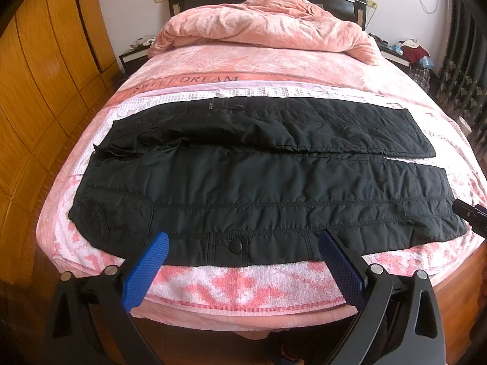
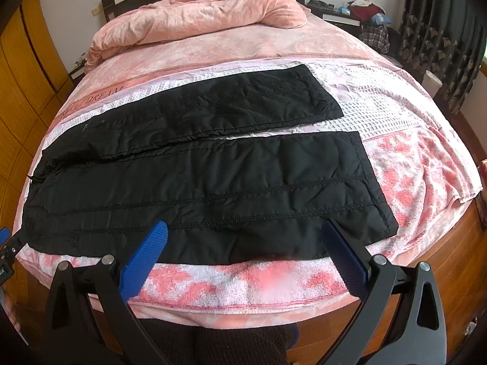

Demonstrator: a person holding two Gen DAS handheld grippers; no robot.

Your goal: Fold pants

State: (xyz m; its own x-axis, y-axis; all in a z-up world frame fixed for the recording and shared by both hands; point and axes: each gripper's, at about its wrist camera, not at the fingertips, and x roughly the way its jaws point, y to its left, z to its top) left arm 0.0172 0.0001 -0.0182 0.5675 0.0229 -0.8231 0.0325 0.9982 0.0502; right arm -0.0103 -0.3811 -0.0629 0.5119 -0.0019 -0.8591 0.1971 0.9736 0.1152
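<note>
Black quilted pants (image 1: 258, 176) lie spread flat across the bed, waist to the left, both legs running right side by side. My left gripper (image 1: 243, 240) hovers open over the near edge of the pants by a snap pocket (image 1: 234, 246), holding nothing. The right wrist view shows the two leg ends of the pants (image 2: 213, 182). My right gripper (image 2: 243, 228) stands open above the near leg's lower hem side, with nothing between its blue fingers (image 2: 146, 252). Each gripper's tip shows at the edge of the other's view.
A pink and white towel (image 1: 231, 286) covers the bed under the pants. A rumpled pink duvet (image 1: 268, 24) is heaped by the headboard. Wooden wardrobes (image 1: 45, 91) stand on the left; a cluttered nightstand (image 2: 350, 12) and dark curtains (image 2: 441, 39) are on the right.
</note>
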